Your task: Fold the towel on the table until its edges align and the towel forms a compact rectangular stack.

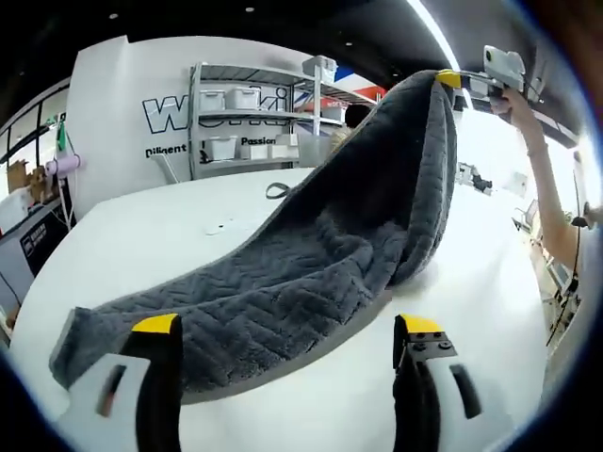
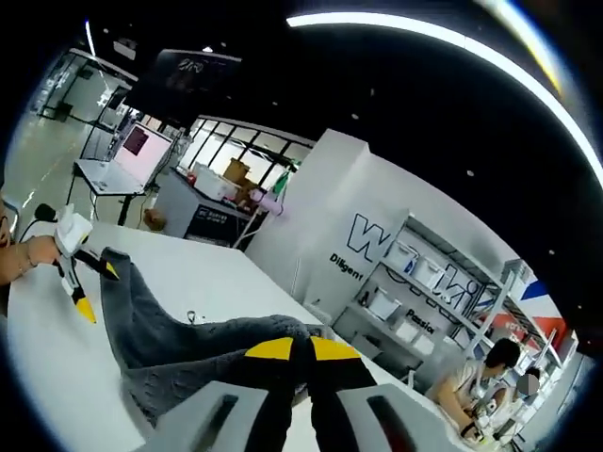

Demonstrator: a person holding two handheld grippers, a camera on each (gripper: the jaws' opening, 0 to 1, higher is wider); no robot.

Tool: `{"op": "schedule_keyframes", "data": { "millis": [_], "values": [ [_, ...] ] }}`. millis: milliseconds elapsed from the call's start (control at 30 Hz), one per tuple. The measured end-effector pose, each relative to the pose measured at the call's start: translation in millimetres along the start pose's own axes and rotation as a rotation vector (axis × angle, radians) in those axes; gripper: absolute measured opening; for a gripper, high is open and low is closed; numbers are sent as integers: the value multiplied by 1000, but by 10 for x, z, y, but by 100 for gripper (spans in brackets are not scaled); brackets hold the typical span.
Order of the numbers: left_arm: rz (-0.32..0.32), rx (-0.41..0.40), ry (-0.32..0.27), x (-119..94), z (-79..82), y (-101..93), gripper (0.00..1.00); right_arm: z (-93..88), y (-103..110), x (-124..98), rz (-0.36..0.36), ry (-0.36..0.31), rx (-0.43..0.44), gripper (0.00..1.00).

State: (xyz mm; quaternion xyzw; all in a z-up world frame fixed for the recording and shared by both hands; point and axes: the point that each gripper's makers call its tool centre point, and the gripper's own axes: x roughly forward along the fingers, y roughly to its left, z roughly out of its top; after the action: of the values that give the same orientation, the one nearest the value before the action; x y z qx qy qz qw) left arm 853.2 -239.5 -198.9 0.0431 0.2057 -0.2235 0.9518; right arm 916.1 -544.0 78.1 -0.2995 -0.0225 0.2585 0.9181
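A dark grey towel (image 1: 311, 264) with a zigzag weave lies partly on the white table (image 1: 141, 245). One end is lifted high at the upper right, where my right gripper (image 1: 450, 78) pinches it, held by a person's hand. My left gripper (image 1: 287, 339) stands open just before the towel's near edge, nothing between its jaws. In the right gripper view my right gripper (image 2: 301, 350) is shut on the towel (image 2: 160, 330), which drapes down to the table (image 2: 57, 377). My left gripper (image 2: 99, 290) shows open at the towel's far corner.
Metal shelving with white bins (image 1: 245, 122) stands against a lettered wall behind the table. A small dark loop (image 1: 276, 190) lies on the far tabletop. A seated person (image 2: 480, 377) works beside the shelves (image 2: 424, 292). A desk with a screen (image 2: 132, 155) stands further off.
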Motion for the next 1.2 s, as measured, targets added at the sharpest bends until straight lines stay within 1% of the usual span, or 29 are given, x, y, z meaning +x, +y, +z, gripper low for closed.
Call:
{"op": "schedule_keyframes", "data": {
  "millis": [100,200,467,533,600,667,733,800,867,900,933,1000,1200],
  "values": [
    [3,-4,1,-1,-6,13,98,147,-102,-22,-29,-12,-21,4],
    [5,-5,2,-2,-10,16,97,281,-158,-24,-40,-22,-36,4],
    [-4,-1,1,-10,-8,-12,97,664,-234,40,-62,-28,-88,4],
    [-6,1,1,-12,-5,-17,97,722,-262,63,-67,-25,-95,4],
    [-8,2,0,-14,-1,-21,97,709,-296,96,-73,-10,-95,4],
    [-11,3,0,-18,3,-25,97,613,-334,158,-76,18,-88,4],
    [-13,4,-2,-23,11,-30,97,454,-383,245,-82,53,-75,4],
    [-16,5,-5,-28,16,-40,97,231,-427,320,-93,99,-60,4],
    [-16,5,-6,-30,20,-42,97,18,-479,395,-103,131,-42,4],
    [-16,5,-6,-31,21,-41,97,-136,-499,430,-105,159,-30,4],
    [-16,6,-6,-31,22,-41,97,-243,-516,459,-106,174,-20,4],
    [-17,5,-7,-29,24,-40,97,-467,-552,512,-112,209,6,4],
    [-21,8,4,-14,-1,-50,97,-1108,-653,636,-143,317,37,4]
  ]
}}
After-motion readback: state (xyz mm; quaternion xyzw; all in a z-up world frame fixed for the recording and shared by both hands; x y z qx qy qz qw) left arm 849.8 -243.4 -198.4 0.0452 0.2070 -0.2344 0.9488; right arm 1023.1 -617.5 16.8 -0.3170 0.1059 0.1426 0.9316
